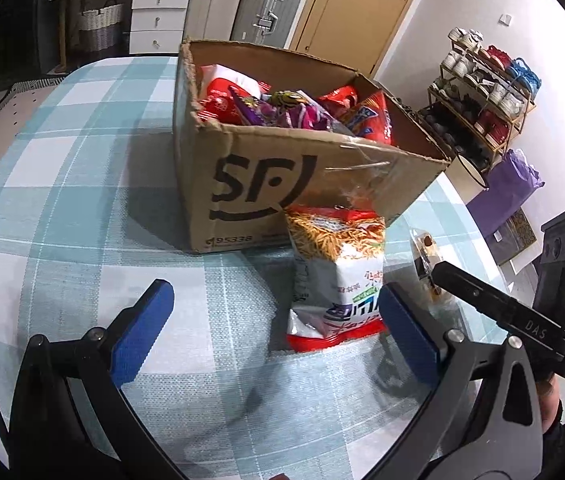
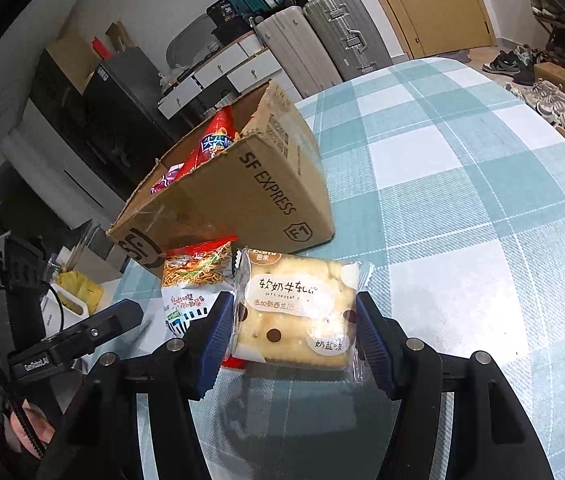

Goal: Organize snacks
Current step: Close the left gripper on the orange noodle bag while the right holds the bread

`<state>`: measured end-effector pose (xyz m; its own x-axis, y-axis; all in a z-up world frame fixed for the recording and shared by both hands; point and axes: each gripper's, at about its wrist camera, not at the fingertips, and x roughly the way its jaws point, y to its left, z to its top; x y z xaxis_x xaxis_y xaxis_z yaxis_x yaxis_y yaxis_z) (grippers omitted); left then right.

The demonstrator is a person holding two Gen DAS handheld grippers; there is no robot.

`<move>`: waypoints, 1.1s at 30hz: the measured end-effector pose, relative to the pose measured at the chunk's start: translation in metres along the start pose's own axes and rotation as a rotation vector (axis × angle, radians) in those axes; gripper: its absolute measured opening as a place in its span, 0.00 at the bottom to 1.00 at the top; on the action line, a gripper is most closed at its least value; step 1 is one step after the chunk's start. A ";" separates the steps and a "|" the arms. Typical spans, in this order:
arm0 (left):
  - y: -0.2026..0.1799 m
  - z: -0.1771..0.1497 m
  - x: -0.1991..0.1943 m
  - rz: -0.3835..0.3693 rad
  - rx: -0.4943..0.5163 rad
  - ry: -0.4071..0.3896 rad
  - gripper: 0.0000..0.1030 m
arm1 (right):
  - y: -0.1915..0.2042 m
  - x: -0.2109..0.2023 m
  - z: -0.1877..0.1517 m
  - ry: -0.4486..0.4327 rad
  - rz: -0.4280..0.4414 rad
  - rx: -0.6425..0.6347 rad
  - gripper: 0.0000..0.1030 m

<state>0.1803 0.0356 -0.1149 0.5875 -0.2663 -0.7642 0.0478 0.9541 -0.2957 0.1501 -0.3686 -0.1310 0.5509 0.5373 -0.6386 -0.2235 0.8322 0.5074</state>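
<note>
In the left wrist view, the left gripper [image 1: 276, 334] is seen with its blue pads spread wide and nothing between them; the noodle snack bag [image 1: 336, 276] lies on the checked tablecloth [image 1: 82, 200] just inside the right-hand pad, touching the front of the cardboard box [image 1: 250, 184], which is already filled with snack packets [image 1: 294, 110], probably as the collecting place.

In the right wrist view, the right gripper [image 2: 294, 334] is seen clamped on the wrapped nougat biscuit pack [image 2: 296, 312], gripped by its two sides, presumably so that it can be carried flat. The pack is held beside the noodle snack bag, near the box.
</note>
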 end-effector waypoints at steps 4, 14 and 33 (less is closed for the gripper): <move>-0.005 0.001 0.006 -0.005 0.012 0.013 0.99 | -0.004 -0.006 -0.002 -0.010 0.005 0.008 0.59; -0.026 0.003 0.024 -0.024 0.036 0.039 0.99 | -0.010 -0.018 -0.006 -0.023 0.019 0.021 0.59; -0.064 0.016 0.067 -0.057 0.103 0.080 0.81 | -0.018 -0.024 -0.011 -0.030 0.030 0.047 0.59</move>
<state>0.2293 -0.0413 -0.1378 0.5150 -0.3269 -0.7924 0.1643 0.9449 -0.2831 0.1324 -0.3954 -0.1312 0.5684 0.5573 -0.6053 -0.2030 0.8079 0.5532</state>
